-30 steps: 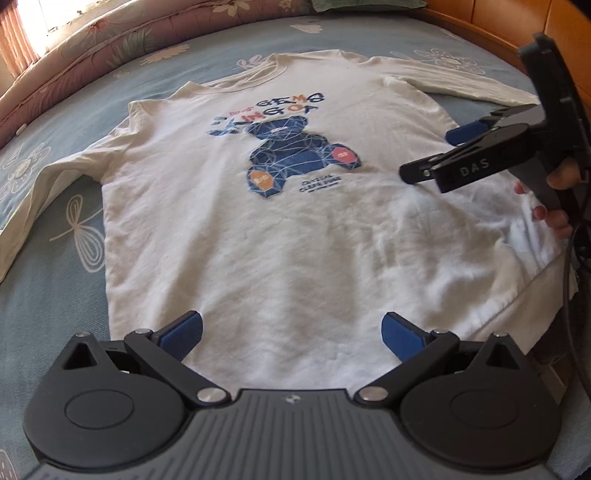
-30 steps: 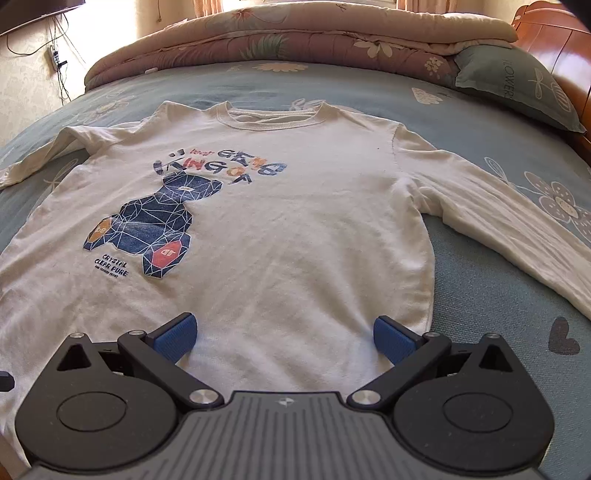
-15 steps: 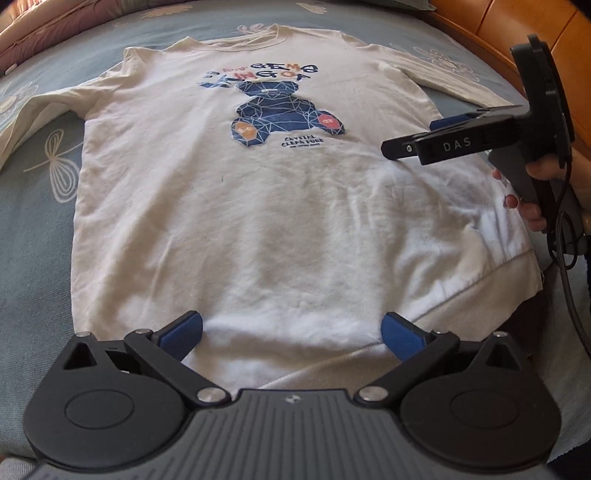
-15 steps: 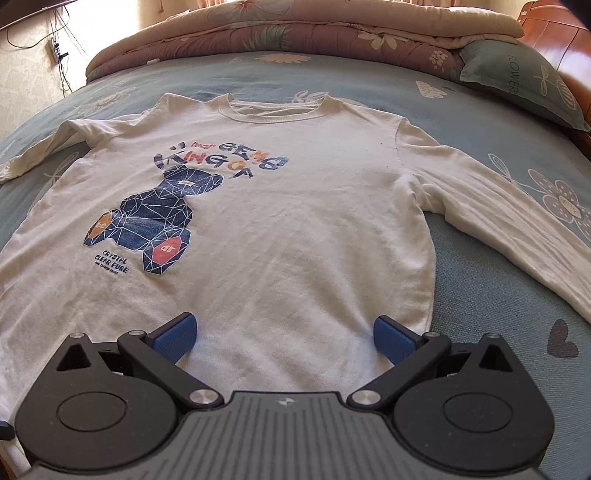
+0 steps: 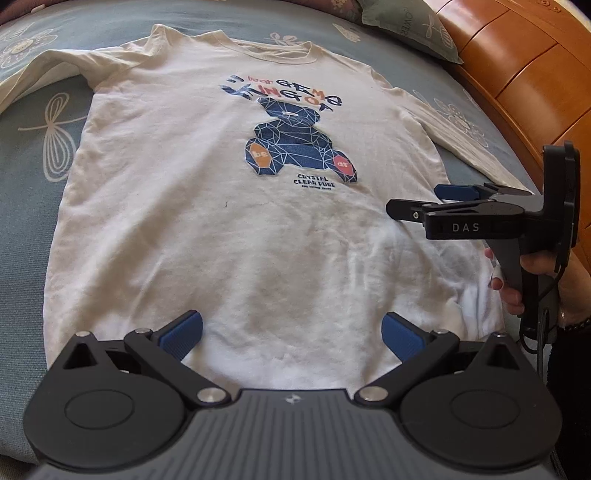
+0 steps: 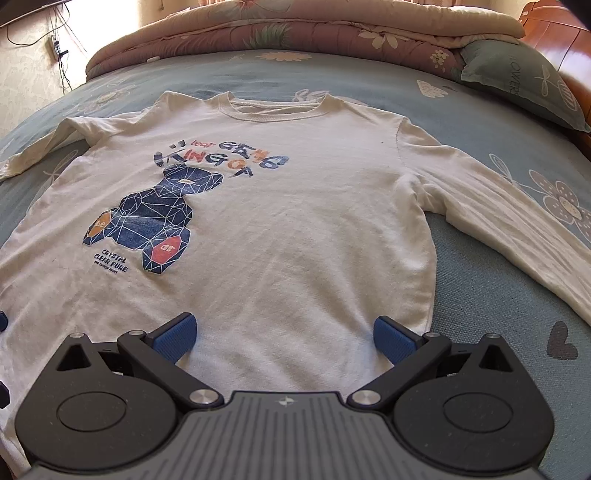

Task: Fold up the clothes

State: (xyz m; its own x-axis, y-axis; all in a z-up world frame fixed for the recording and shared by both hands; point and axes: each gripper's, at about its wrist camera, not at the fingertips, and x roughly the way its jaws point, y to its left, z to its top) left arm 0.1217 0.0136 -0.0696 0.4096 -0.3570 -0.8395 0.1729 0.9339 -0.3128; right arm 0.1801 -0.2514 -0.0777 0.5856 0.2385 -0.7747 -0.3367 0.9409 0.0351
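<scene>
Your bed carries a blue-grey sheet printed with pale flowers, dragonfly-like outlines and a dark heart, and on it lies one white long-sleeved shirt, front up, collar pointing away from you, hem toward you. Its chest bears a dark blue faceted bear print with coloured lettering above and small text below. Both sleeves spread outward across the sheet: one toward the left edge, the other toward the wooden side. At the far end of the bed you have a rolled quilt in dusty pink with a floral pattern, and beside it a grey-green pillow printed with white flower outlines. A varnished orange-brown wooden frame runs along the right of the bed. In the right wrist view, a pale wall with dangling cables shows at the upper left. Your left gripper sits over the shirt's lower part near the hem, jaws spread wide with nothing between them. Your right gripper hovers above the shirt's lower right side, jaws likewise wide apart and empty; the left wrist view shows it side-on, marked "DAS", with your hand wrapped round its handle. The shirt's cloth is lightly rumpled near that hand.
</scene>
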